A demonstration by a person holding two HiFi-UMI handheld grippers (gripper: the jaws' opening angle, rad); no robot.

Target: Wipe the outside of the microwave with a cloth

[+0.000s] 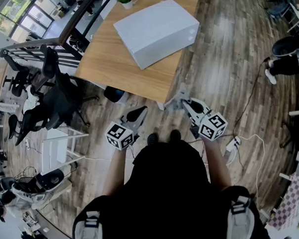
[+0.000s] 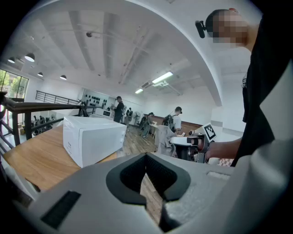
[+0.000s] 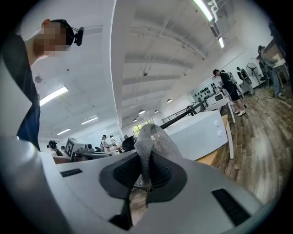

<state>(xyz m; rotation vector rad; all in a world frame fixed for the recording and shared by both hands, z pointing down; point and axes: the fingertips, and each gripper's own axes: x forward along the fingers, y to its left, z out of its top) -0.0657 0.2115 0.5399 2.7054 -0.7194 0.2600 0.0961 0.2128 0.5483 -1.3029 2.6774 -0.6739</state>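
Bright, even ceiling strip lighting, soft shadows — heavy fisheye edge distortion, dark corners

Left gripper (image 2: 147,161): we see its fingers (image 2: 91,192) pressed together, nothing between them.
Microwave (image 2: 94,137): white, on our wooden table (image 2: 32,160), ahead and left.
Right gripper (image 2: 184,143): to our right, grey cloth (image 2: 165,137) at its tip.

An open-plan office: black swivel chairs (image 1: 53,105) left of the wooden table (image 1: 112,65), with people at desks (image 2: 176,121) beyond it.
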